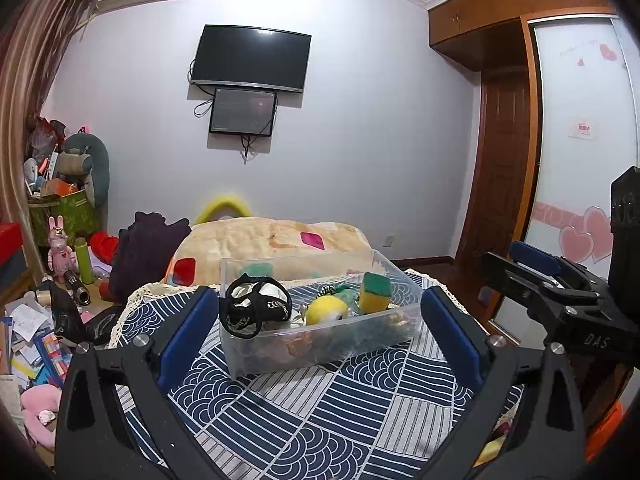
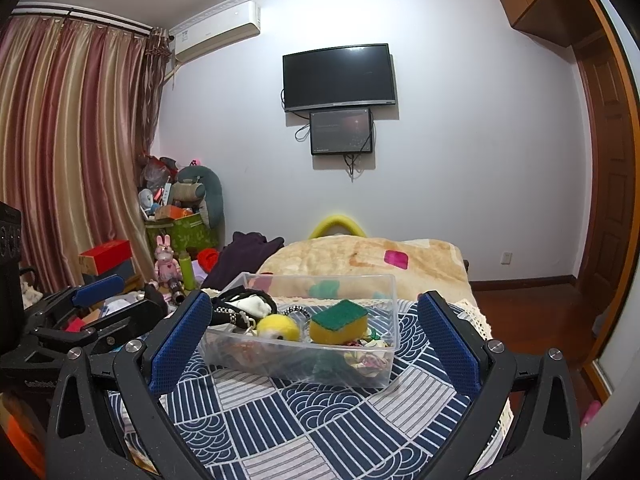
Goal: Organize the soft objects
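A clear plastic bin (image 1: pixel 320 354) (image 2: pixel 384 356) stands on the blue-patterned tablecloth (image 1: pixel 320 420) (image 2: pixel 320 432). It holds a yellow-green sponge (image 1: pixel 375 292) (image 2: pixel 339 321), a yellow plush ball (image 1: pixel 326 309) (image 2: pixel 278 327), a black-and-white fabric piece (image 1: pixel 256 306) (image 2: pixel 244 308) and small colourful items. My left gripper (image 1: pixel 320 332) is open and empty, its fingers to either side of the bin's near wall. My right gripper (image 2: pixel 314 340) is open and empty in front of the bin; it also shows in the left wrist view (image 1: pixel 536 264).
A folded beige blanket (image 1: pixel 272 244) (image 2: pixel 360 260) lies behind the bin. Clutter, boxes and plush toys (image 1: pixel 60 240) (image 2: pixel 176 232) fill the floor at the left. A wooden wardrobe (image 1: pixel 560 120) stands at the right.
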Tool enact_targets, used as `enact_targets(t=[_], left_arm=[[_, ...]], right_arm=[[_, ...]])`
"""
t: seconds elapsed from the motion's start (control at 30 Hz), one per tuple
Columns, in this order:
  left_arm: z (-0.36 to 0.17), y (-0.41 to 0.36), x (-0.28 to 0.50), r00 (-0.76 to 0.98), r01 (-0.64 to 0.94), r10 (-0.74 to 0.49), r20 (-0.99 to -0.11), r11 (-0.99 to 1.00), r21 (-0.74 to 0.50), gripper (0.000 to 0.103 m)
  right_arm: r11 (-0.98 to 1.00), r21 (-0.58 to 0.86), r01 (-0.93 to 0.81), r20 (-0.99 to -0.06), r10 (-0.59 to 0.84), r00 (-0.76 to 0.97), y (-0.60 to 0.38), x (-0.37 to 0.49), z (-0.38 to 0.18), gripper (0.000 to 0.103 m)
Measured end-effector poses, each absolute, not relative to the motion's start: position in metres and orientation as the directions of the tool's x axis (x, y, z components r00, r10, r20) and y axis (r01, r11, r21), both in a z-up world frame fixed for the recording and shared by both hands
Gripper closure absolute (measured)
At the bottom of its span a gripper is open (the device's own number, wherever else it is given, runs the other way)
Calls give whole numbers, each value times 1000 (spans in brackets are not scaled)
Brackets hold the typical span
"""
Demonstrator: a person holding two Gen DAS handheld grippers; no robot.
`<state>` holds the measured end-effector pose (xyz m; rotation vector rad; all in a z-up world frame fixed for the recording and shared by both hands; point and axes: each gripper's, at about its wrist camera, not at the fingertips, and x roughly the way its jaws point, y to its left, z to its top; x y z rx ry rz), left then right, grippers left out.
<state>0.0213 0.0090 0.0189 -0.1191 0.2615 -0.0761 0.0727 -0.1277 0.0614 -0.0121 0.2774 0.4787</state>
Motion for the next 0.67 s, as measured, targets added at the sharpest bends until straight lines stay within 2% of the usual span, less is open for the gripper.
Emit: enact_targets(t=[0.67], left_arm=[[18, 8, 20, 962, 62, -93, -256, 990, -127, 0]], right_arm=[[886, 54, -461, -280, 457, 844, -126, 73, 57, 0]])
